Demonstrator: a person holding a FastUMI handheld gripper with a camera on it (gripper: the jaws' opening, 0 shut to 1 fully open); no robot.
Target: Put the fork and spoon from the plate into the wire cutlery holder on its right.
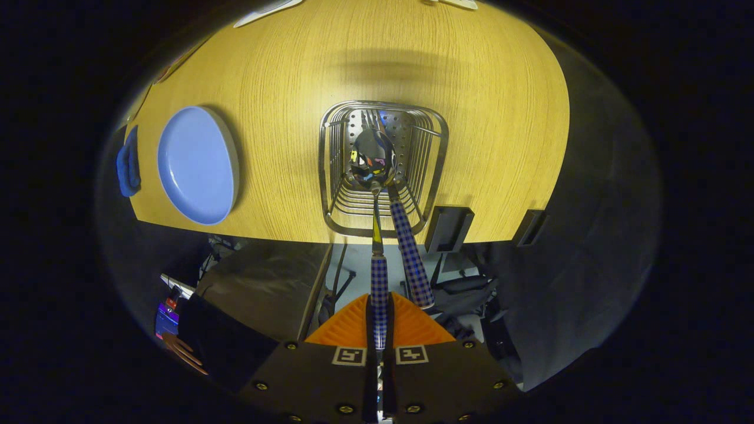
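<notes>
Checked-handled spoon point(377, 235) is pinched between the tool's point(380, 321) closed fingers, its bowl down inside the wire cutlery holder point(330, 176) on the wooden surface point(283, 76). Another checked handle point(411, 259) leans beside it in the holder; the blue plate point(197, 165) sits apart.

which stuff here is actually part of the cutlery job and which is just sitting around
Job: spoon held between the gripper fingers, bowl in the wire cutlery holder; second checked handle already leaning in it; plate.

Lying about: blue cloth beside the plate, table.
</notes>
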